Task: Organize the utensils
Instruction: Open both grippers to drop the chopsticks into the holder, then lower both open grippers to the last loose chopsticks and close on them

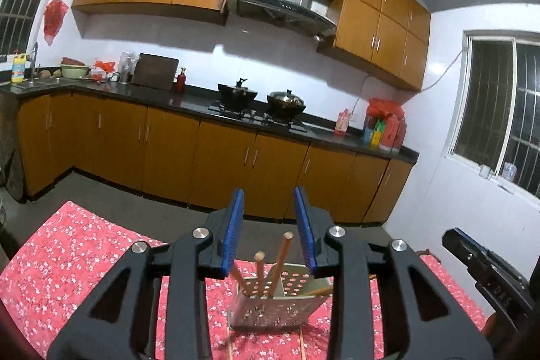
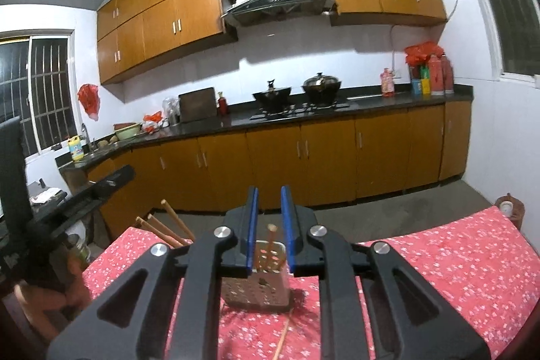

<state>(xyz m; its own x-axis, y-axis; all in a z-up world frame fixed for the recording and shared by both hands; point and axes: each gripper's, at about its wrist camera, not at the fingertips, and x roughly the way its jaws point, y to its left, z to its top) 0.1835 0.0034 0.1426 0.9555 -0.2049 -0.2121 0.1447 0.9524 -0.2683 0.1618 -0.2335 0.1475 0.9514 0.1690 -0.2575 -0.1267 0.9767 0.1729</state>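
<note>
I see wooden chopsticks [image 1: 280, 262] standing near-upright, tips down, in the perforated metal holder [image 1: 276, 306]; both my grippers' jaws spread, empty.

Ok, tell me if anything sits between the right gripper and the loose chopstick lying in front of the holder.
Nothing visible does. The chopstick lies bare on the cloth, nearer than the holder, below the open right gripper.
</note>
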